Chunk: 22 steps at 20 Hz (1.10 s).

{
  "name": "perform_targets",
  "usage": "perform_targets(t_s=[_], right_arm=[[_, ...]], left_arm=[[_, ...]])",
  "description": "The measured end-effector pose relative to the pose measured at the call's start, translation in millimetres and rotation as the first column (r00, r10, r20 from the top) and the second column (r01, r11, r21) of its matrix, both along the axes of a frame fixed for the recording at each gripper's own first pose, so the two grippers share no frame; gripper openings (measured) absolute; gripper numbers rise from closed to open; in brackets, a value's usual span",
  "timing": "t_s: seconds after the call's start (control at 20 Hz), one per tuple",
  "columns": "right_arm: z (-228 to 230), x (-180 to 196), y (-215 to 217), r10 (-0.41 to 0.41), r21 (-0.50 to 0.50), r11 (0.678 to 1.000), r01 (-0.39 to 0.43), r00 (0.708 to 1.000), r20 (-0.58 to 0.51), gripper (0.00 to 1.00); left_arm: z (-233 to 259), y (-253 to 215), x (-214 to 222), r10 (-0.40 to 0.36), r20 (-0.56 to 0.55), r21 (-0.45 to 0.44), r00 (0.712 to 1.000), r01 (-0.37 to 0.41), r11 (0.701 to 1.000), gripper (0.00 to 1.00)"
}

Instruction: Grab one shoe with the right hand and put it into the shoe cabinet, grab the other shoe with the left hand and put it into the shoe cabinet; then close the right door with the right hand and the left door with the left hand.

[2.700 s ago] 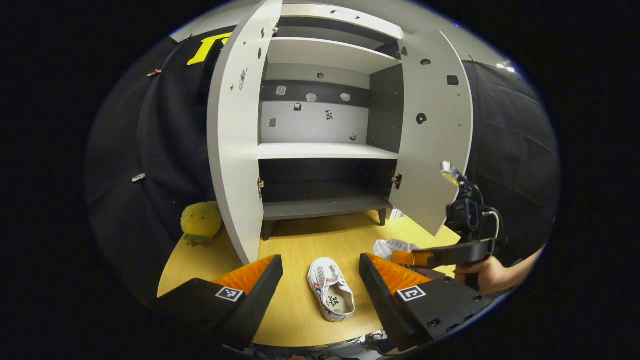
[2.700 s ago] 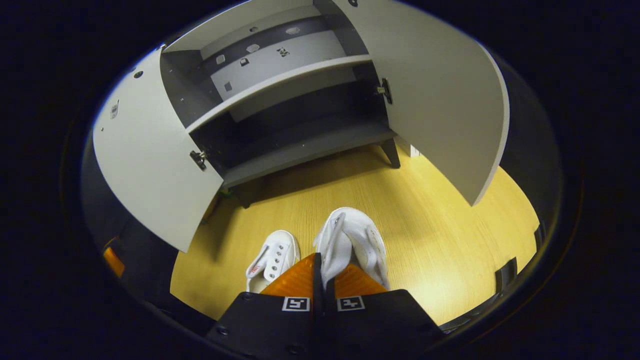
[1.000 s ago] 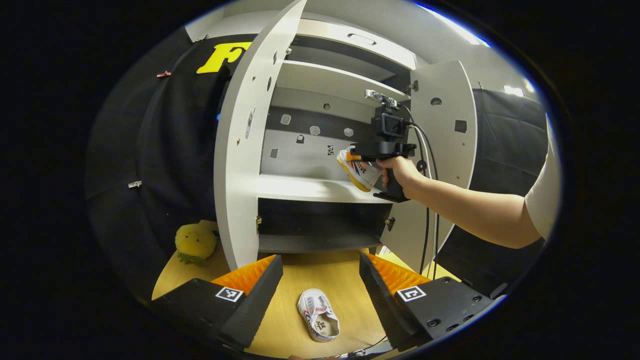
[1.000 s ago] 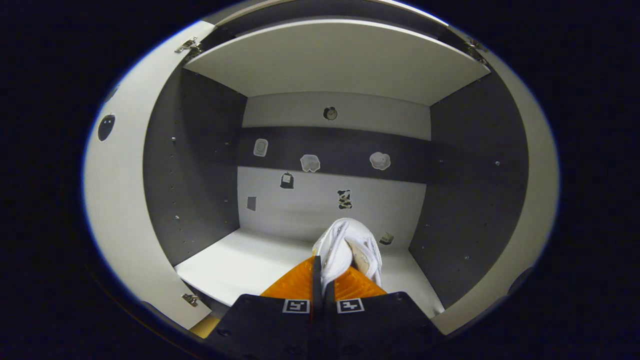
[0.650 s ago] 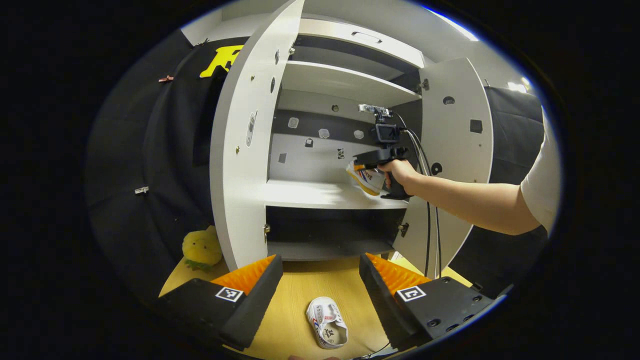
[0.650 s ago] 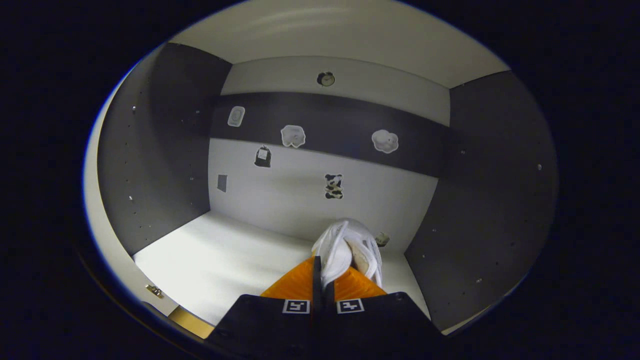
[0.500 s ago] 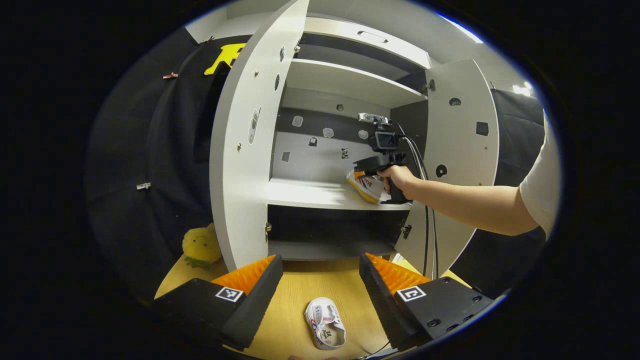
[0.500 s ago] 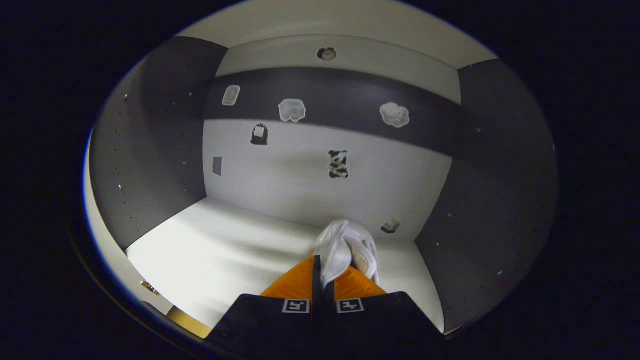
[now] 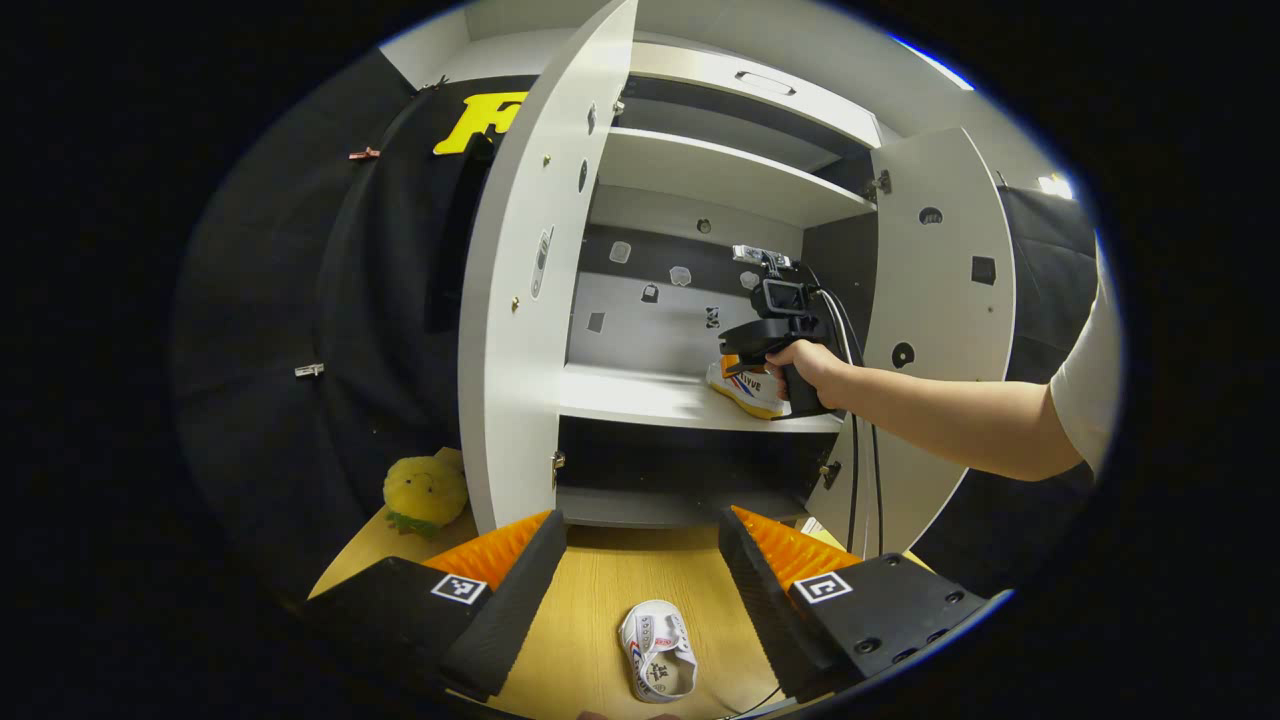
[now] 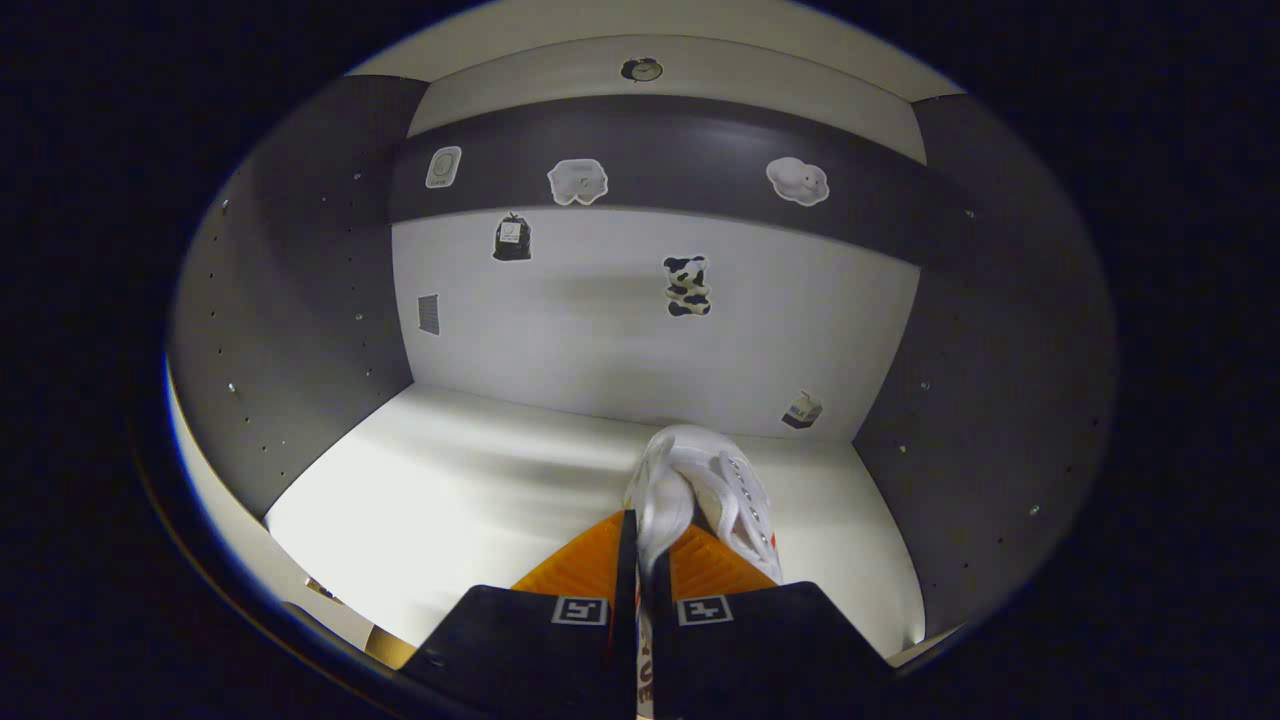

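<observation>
In the right gripper view my right gripper (image 10: pixel 645 535) is shut on a white shoe (image 10: pixel 700 480), pinching its side wall, low over the pale middle shelf (image 10: pixel 480 490) inside the shoe cabinet. The left gripper view shows that shoe (image 9: pixel 748 385) resting on the middle shelf (image 9: pixel 640 395) at its right end, with the right gripper (image 9: pixel 762 340) and a hand (image 9: pixel 810 365) over it. My left gripper (image 9: pixel 640 545) is open above the wooden floor, and the other white shoe (image 9: pixel 657 660) lies on the floor below its fingers. Both cabinet doors, left (image 9: pixel 530 300) and right (image 9: pixel 940 300), stand open.
A yellow plush toy (image 9: pixel 425 490) sits on the floor left of the cabinet, against the black cloth wall. The person's arm (image 9: pixel 960 420) reaches in from the right. Cables (image 9: pixel 855 470) hang from the right gripper in front of the right door. Small stickers (image 10: pixel 688 285) dot the cabinet's back panel.
My right gripper has carried its shoe up from the floor, deeper into the cabinet, and lowered it to the middle shelf. My left gripper has stayed open and drifted back from the floor shoe.
</observation>
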State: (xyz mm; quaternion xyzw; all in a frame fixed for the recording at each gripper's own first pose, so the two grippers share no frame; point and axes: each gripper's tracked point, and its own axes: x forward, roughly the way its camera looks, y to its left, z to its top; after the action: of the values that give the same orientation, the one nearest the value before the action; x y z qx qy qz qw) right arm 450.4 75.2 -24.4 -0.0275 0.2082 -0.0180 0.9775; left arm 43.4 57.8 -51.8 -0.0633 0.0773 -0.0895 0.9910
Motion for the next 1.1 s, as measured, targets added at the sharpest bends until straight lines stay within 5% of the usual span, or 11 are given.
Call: perform_targets(t_s=[0.15,0.25,0.35,0.4,0.75,1.1], right_arm=[[8,-18,8,0.018,0.045,0.999,-0.017,1.000,-0.023,0.27],[22,-33,13,0.036,0.059,0.998,-0.035,0.999,-0.016,0.53],[37,-48,14,0.040,0.059,0.997,-0.040,0.999,0.005,0.93],[48,-60,16,0.045,0.060,0.997,-0.046,0.999,0.020,1.00],[94,-154,31,0.085,0.041,0.995,-0.094,0.980,0.181,0.98],[73,-266,20,0.061,0.017,0.997,-0.070,0.952,0.301,0.98]], left_arm=[[1,2,-2,0.007,0.005,-0.016,1.000,-0.007,1.000,0.96],[3,1,-5,-0.002,0.010,-0.024,1.000,0.002,1.000,0.95],[1,1,-8,-0.007,0.015,-0.015,1.000,0.008,1.000,0.96],[0,1,-8,-0.012,0.015,-0.007,1.000,0.012,1.000,0.96],[-21,5,-18,-0.022,-0.001,0.014,1.000,0.022,1.000,0.96],[-83,7,-32,-0.024,-0.052,0.100,0.998,0.030,0.995,0.96]])
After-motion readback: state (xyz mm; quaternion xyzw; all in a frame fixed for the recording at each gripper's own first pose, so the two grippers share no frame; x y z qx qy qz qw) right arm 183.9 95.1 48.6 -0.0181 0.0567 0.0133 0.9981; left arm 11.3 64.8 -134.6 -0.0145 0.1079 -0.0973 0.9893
